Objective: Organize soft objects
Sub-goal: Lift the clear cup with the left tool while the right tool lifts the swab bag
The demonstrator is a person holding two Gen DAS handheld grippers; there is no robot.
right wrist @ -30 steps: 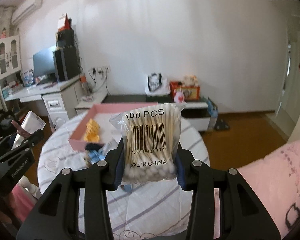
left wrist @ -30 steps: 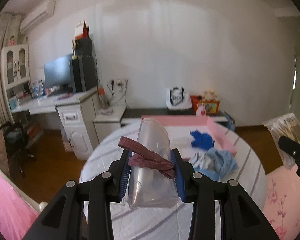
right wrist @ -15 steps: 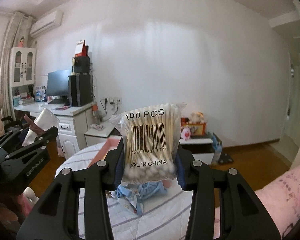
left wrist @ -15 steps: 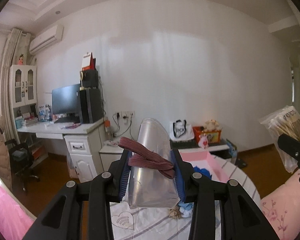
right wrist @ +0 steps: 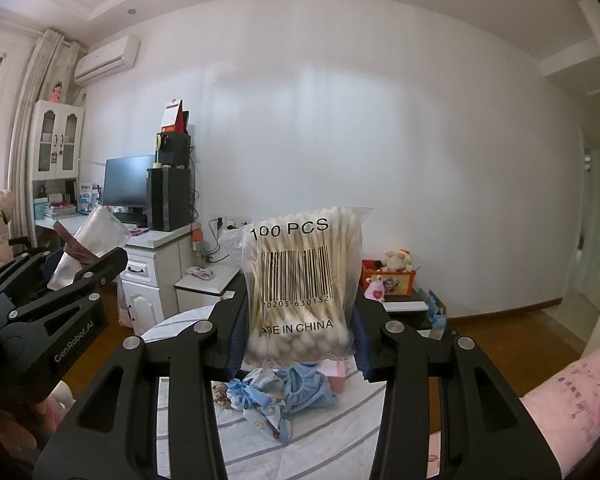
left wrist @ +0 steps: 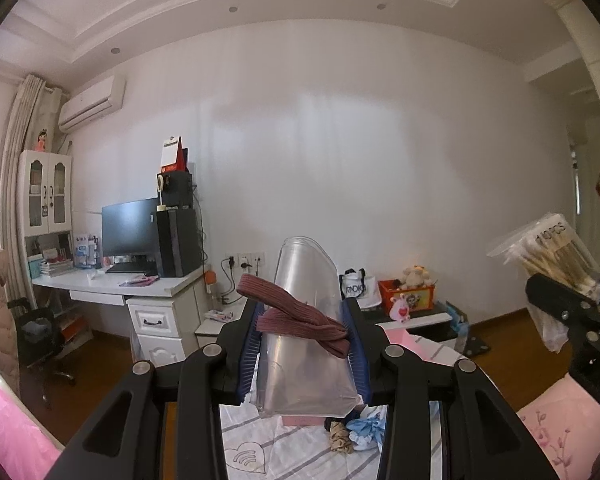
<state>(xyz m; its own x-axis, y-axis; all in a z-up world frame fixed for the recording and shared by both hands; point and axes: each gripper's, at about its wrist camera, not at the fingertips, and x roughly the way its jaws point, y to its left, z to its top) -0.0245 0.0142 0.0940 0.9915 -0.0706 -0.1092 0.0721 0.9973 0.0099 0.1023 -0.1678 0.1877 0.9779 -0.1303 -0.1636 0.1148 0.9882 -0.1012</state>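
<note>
My left gripper (left wrist: 304, 344) is shut on a clear plastic bag (left wrist: 306, 356) with a maroon elastic band (left wrist: 296, 318) looped around it, held high above the table. My right gripper (right wrist: 296, 320) is shut on a clear bag of cotton swabs (right wrist: 300, 280) marked "100 PCS", also raised. Each gripper shows in the other's view: the left one with its bag (right wrist: 88, 248) at the left, the right one with the swabs (left wrist: 552, 272) at the right. Light blue cloths (right wrist: 284, 392) and a dark scrunchie (left wrist: 340, 436) lie on the round table with a striped cloth (right wrist: 320, 448) below.
A pink box (left wrist: 412, 344) sits on the table behind the left fingers. A white desk with a monitor (left wrist: 132, 236) stands at the left, a low cabinet with toys (left wrist: 412, 296) by the far wall. Pink bedding (right wrist: 572, 408) is at the right.
Both grippers have tilted and risen with their bags, so the table has dropped to the bottom of both views and the ceiling has come into sight. Both grips are unchanged.
</note>
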